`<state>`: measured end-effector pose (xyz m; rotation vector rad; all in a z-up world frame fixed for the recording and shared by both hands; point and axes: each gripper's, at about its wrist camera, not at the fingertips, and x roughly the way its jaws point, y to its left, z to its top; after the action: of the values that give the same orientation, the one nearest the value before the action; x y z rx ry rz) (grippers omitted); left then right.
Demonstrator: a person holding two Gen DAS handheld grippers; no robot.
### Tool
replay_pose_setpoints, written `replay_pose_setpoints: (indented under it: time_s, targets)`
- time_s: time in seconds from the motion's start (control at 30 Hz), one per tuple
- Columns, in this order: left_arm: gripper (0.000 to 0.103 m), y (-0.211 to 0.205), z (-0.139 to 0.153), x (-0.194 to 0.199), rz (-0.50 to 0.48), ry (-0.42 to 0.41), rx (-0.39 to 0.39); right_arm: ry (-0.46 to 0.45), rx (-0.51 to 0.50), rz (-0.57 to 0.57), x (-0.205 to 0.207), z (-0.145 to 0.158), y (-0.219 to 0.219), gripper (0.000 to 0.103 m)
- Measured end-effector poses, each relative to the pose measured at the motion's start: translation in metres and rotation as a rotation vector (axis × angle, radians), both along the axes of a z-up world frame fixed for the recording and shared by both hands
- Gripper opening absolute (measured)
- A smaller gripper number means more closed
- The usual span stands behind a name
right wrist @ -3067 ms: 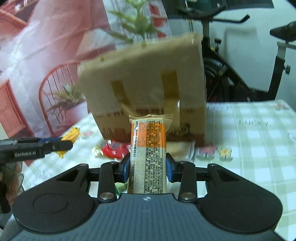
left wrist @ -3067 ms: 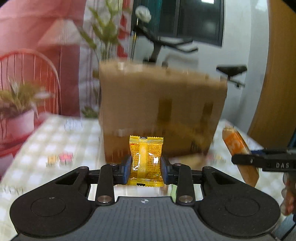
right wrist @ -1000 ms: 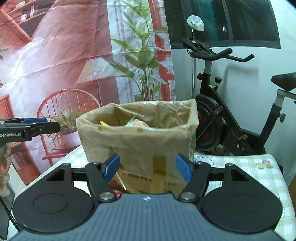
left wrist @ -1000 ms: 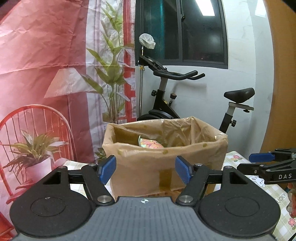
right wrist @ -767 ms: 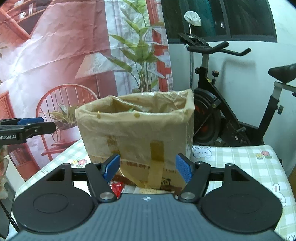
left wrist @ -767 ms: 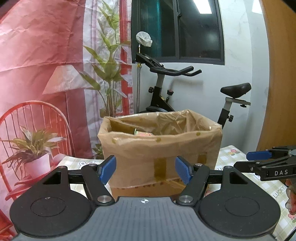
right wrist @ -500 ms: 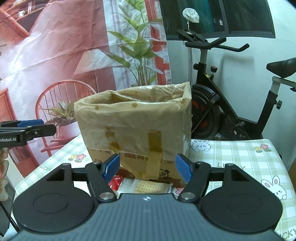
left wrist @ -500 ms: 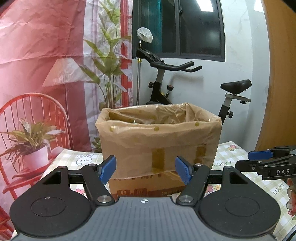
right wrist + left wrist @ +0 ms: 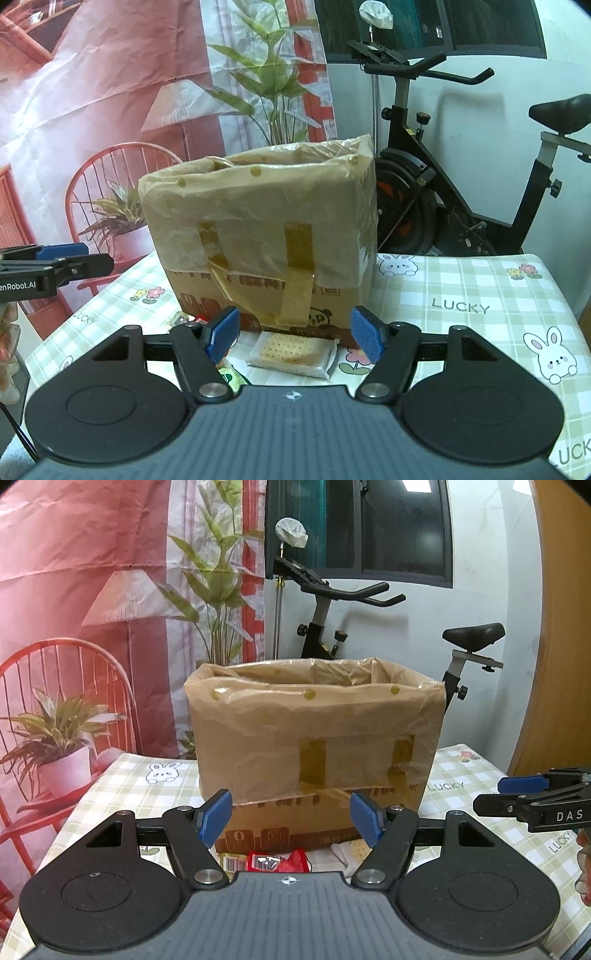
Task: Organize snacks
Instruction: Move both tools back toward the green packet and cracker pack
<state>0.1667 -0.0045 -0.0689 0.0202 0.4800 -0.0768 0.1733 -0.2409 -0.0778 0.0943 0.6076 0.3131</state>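
Both claws are wide open and empty — the left claw [image 9: 290,821] faces the red snack packet [image 9: 277,861], the right claw [image 9: 293,335] the cracker pack [image 9: 293,352], both on the counter [image 9: 480,295] near the box [image 9: 262,236]. Lower straight and close across the pack's narrow side.

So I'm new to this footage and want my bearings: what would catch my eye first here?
The big cardboard box, lined with a plastic bag, stands mid-table on the checked tablecloth. Both the left gripper and right gripper are open and empty before it. Loose snacks lie at the box's foot: a cracker packet and a red wrapper.
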Motion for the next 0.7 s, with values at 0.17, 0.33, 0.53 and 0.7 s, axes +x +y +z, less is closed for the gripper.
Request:
replay_pose_setpoints:
  time_s: [0.17, 0.33, 0.53, 0.7]
  targets:
    - [0.073, 0.0, -0.007, 0.001, 0.0, 0.015, 0.003, 0.01, 0.0, 0.0, 0.001, -0.007, -0.001, 0.07]
    - [0.073, 0.0, -0.013, 0.003, 0.0, 0.023, 0.003, 0.018, 0.0, 0.002, 0.002, -0.013, -0.002, 0.07]
    - [0.073, 0.0, -0.019, 0.006, -0.002, 0.033, 0.005, 0.029, 0.001, 0.004, 0.004, -0.019, -0.001, 0.07]
    - [0.073, 0.0, -0.025, 0.009, -0.003, 0.044, 0.001, 0.042, -0.001, 0.008, 0.007, -0.026, 0.001, 0.07]
